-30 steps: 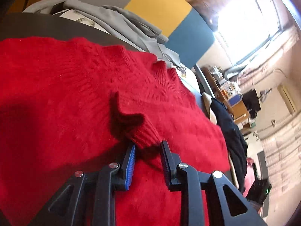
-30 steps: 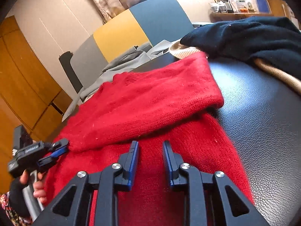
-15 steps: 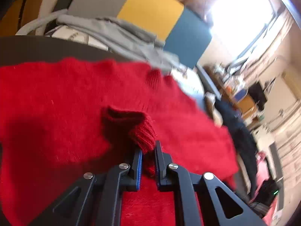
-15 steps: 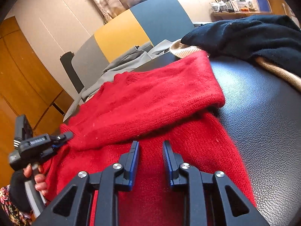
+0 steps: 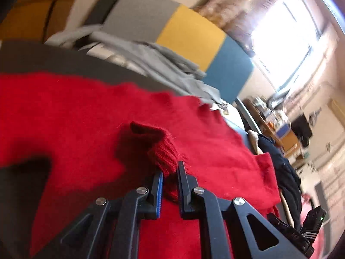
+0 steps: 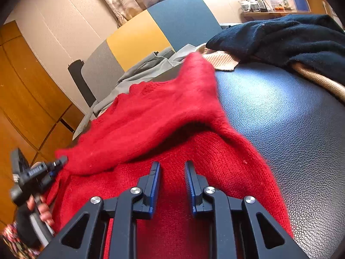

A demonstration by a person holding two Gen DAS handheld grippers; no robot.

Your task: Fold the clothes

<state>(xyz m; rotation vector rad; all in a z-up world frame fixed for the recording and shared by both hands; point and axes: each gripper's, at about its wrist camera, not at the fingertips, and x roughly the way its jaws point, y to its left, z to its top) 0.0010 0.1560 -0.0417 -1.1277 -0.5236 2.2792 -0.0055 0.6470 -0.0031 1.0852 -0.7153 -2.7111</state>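
A red sweater (image 6: pixel 151 116) is spread on a dark leather-textured table (image 6: pixel 280 116), its sleeve drawn up across the body. The ribbed cuff (image 5: pixel 166 153) is clamped in the narrow jaws of the left gripper (image 5: pixel 170 172). The right gripper (image 6: pixel 172 168) is held over the sweater, jaws closing, nothing between them. At the far side lie a grey garment (image 5: pixel 155 60) and a navy sweater (image 6: pixel 280 36); beyond, a grey, yellow and blue panel (image 6: pixel 151 32), wooden cabinets (image 6: pixel 25 86) and a bright window (image 5: pixel 286 28) are seen.

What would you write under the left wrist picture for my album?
Left tongs pinch the ribbed cuff of a red sweater spread on a dark table.
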